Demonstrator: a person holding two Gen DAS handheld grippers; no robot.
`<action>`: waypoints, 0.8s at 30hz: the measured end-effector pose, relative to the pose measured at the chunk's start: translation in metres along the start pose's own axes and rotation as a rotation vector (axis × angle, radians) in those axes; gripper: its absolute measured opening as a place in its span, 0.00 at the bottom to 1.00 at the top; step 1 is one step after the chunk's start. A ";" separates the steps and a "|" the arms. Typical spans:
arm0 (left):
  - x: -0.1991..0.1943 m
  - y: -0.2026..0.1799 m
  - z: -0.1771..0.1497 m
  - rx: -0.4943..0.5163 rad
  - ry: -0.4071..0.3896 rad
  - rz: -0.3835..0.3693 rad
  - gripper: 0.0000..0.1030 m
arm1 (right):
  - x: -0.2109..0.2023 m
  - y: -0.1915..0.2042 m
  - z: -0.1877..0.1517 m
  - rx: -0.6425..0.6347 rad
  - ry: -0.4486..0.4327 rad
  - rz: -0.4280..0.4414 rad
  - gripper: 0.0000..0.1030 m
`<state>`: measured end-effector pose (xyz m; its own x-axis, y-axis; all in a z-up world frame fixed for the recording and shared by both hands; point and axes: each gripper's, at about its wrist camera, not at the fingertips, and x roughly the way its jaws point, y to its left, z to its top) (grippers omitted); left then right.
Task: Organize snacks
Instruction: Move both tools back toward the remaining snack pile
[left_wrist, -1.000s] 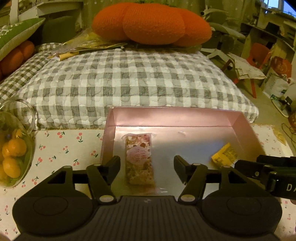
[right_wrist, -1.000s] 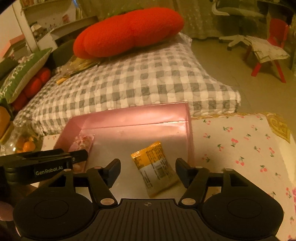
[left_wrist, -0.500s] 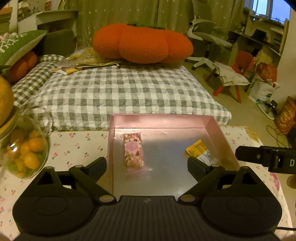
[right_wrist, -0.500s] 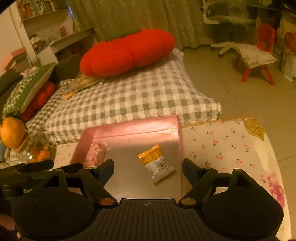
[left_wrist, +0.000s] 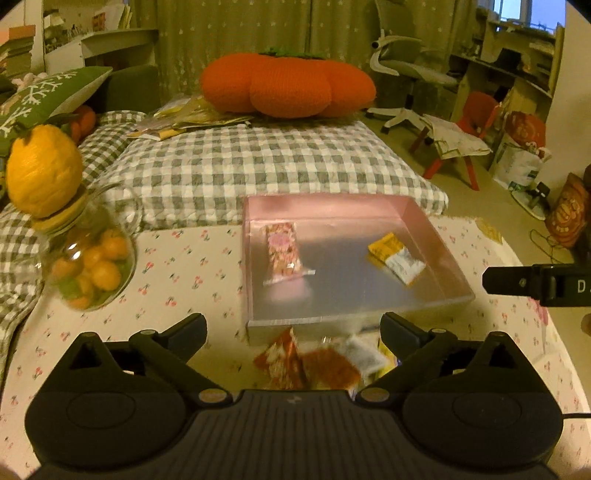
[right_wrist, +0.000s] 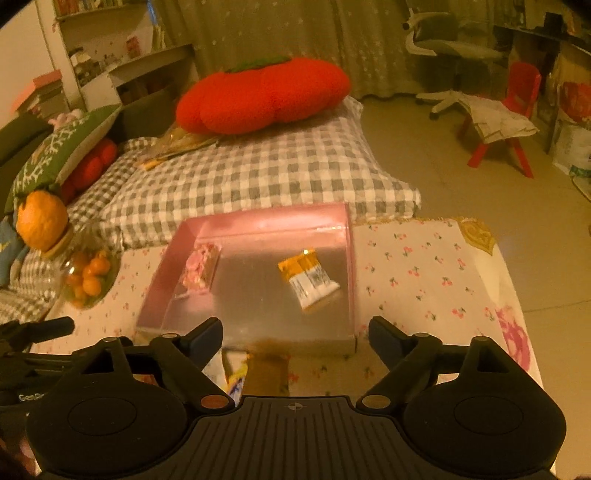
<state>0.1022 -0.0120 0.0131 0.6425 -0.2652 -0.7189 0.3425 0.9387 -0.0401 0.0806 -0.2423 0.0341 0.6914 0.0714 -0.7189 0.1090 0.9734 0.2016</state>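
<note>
Between the spread fingers of both hand-held grippers: loose snacks awaiting pickup.

Left hand-held gripper (left_wrist: 291, 326) and right hand-held gripper (right_wrist: 295, 332) both apart, holding nothing, above the blurred snack pile (left_wrist: 317, 360) just before the pink tray (left_wrist: 439, 236). Inside already: pink bar (left_wrist: 282, 253), yellow packet (left_wrist: 395, 258). Likely trouble: pinching two overlapping wrappers together, or nudging the glass jar (left_wrist: 86, 266) nearby. Beneath, cherry-print counter (left_wrist: 177, 266); beyond, checked cushion (left_wrist: 266, 162), pumpkin pillow (left_wrist: 288, 85), cluttered room.

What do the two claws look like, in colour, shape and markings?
Both the left claw and the right claw are matte black, with two angled fingers on rounded housings and a ribbed centre plate. Small orange-brown discs sit at the finger bases. White lettering marks the sides.
</note>
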 end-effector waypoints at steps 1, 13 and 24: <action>-0.003 0.000 -0.004 0.002 0.003 0.002 0.98 | -0.003 0.000 -0.003 -0.004 0.001 0.002 0.86; -0.022 -0.004 -0.042 0.019 0.037 0.015 0.99 | -0.017 -0.001 -0.036 -0.001 0.006 0.000 0.90; -0.022 -0.009 -0.066 0.025 0.036 -0.024 0.99 | -0.021 -0.002 -0.065 -0.048 0.001 0.005 0.90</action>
<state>0.0396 0.0005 -0.0164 0.6086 -0.2794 -0.7427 0.3751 0.9261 -0.0409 0.0194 -0.2315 0.0057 0.6911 0.0770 -0.7187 0.0709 0.9823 0.1734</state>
